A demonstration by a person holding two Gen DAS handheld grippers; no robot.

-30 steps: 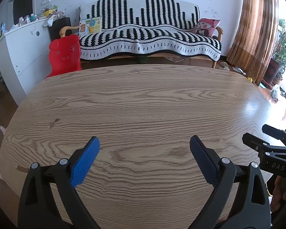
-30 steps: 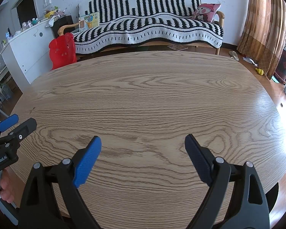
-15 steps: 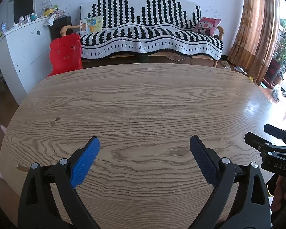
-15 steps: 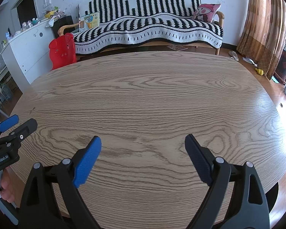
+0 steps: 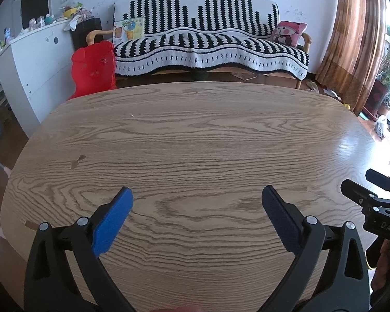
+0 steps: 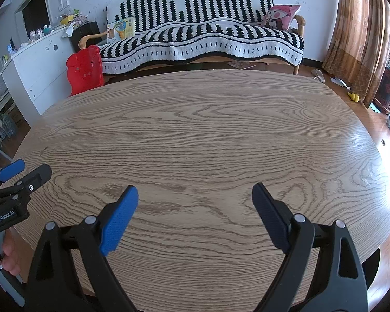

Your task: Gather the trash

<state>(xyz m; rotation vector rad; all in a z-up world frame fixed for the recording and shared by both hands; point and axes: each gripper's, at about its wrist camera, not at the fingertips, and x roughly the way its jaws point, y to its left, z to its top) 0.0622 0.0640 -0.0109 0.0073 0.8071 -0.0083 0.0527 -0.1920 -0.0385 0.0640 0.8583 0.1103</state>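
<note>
Nothing moved: two grippers' jaws apart, one table (image 5: pixel 195 135).

My left gripper (image 5: pixel 197 218) — black plastic arms shaped like a clamp, triangular cut-outs, silver rivets at the pivots, blue ribbed pads (image 5: pixel 111 225) on the inner faces. My right gripper (image 6: pixel 195 218) is built the same — black frame, blue pads (image 6: pixel 119 225). White lettering on the side bodies: "GenRobot.AI" on the left one, "DAS" on the right.
</note>
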